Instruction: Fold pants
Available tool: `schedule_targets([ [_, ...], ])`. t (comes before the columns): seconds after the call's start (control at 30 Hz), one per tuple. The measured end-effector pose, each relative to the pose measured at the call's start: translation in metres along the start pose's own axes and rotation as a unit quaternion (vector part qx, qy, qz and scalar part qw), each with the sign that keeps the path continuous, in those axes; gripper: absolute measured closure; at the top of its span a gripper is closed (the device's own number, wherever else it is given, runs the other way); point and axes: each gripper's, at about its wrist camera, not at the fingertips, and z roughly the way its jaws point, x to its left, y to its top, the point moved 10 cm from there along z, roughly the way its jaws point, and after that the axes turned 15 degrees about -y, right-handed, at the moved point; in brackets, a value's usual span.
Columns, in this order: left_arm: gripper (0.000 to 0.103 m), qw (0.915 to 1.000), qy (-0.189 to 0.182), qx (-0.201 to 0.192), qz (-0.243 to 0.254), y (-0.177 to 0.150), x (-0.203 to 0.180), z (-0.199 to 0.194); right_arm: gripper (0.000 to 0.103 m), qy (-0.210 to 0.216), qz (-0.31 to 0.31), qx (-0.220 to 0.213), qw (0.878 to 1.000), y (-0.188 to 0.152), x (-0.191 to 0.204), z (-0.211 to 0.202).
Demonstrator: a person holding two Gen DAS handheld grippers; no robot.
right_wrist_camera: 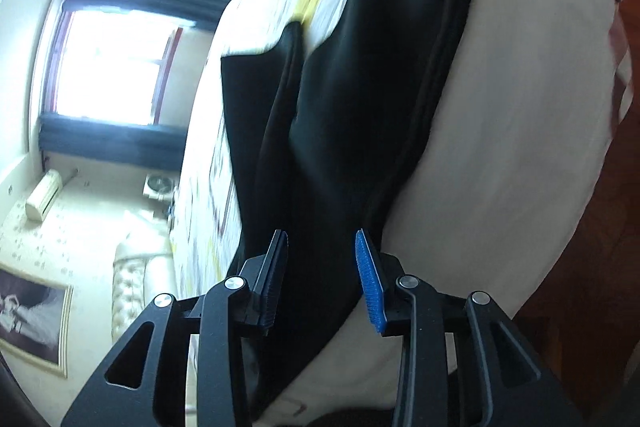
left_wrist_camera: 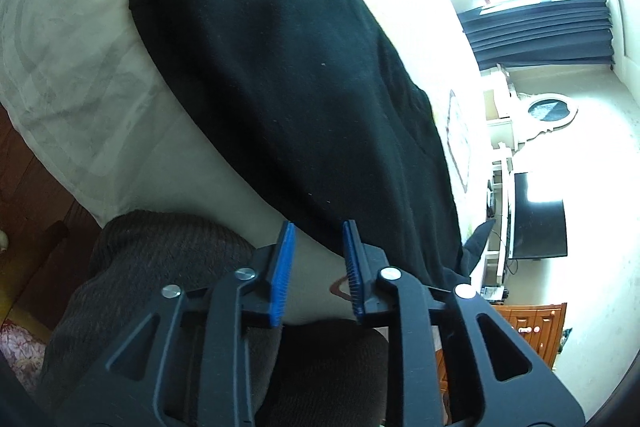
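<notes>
The left gripper (left_wrist_camera: 318,227) stood released, its blue pads (left_wrist_camera: 283,259) apart with only the pale bed cover (left_wrist_camera: 72,75) between them, just beside the near edge of the black pants (left_wrist_camera: 280,67). The right gripper (right_wrist_camera: 321,237) was likewise unclenched, pads clear of the dark cloth running between them. The pants lay lengthwise on the bed, one leg apparently folded over the other. They looked soft, limp and light; a pinch at the hem corners would probably serve best.
</notes>
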Motion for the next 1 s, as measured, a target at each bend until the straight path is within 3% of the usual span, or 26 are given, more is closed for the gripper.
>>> schedule_targets([
  [0.07,0.067,0.9999,-0.007,-0.008,0.007,0.0,-0.01,-0.001,0.067,-0.044,0.018,-0.064,0.997,0.057,-0.029,-0.013],
  [0.17,0.056,0.9988,0.0,-0.024,0.042,0.004,-0.026,-0.001,0.066,-0.096,-0.001,-0.102,0.99,0.116,-0.049,-0.016],
  [0.2,0.053,0.9981,0.007,-0.028,0.054,0.006,-0.029,0.0,0.062,-0.114,-0.018,-0.102,0.988,0.128,-0.051,-0.011],
  [0.23,0.05,0.9974,0.013,-0.029,0.064,0.006,-0.032,0.001,0.05,-0.135,-0.049,-0.086,0.986,0.136,-0.05,-0.002],
  [0.33,0.047,0.9977,0.026,-0.022,0.059,0.004,-0.031,0.01,0.048,-0.174,-0.121,-0.066,0.975,0.146,-0.043,0.017],
  [0.43,0.044,0.9989,0.032,-0.015,0.032,0.0,-0.022,0.017,0.088,-0.225,-0.214,-0.068,0.948,0.142,-0.03,0.023],
  [0.5,0.043,0.999,0.036,-0.01,0.024,-0.003,-0.018,0.022,0.088,-0.233,-0.249,-0.074,0.937,0.142,-0.024,0.019],
  [0.57,0.043,0.9984,0.046,-0.011,0.032,-0.003,-0.019,0.026,0.088,-0.262,-0.265,-0.108,0.922,0.149,-0.026,0.01],
  [0.67,0.043,0.998,0.044,-0.011,0.044,-0.002,-0.026,0.029,0.088,-0.245,-0.225,-0.095,0.938,0.165,-0.054,0.017],
  [0.73,0.043,0.9982,0.039,-0.011,0.045,-0.001,-0.031,0.033,0.087,-0.228,-0.219,-0.102,0.943,0.159,-0.054,0.019],
  [0.8,0.043,0.998,0.038,-0.01,0.05,-0.001,-0.032,0.032,0.084,-0.187,-0.165,-0.09,0.964,0.165,-0.051,0.017],
  [0.83,0.043,0.9977,0.037,-0.01,0.055,0.0,-0.035,0.033,0.077,-0.167,-0.123,-0.09,0.974,0.173,-0.053,0.008],
  [0.87,0.042,0.9973,0.037,-0.011,0.062,0.0,-0.038,0.033,0.074,-0.174,-0.081,-0.108,0.975,0.182,-0.057,-0.003],
  [0.93,0.038,0.9956,0.042,-0.016,0.083,0.003,-0.041,0.029,0.067,-0.242,-0.015,-0.163,0.956,0.199,-0.076,-0.031],
  [1.0,0.038,0.9933,0.046,-0.022,0.103,0.007,-0.045,0.027,0.057,-0.212,-0.013,-0.184,0.96,0.2,-0.05,-0.039],
])
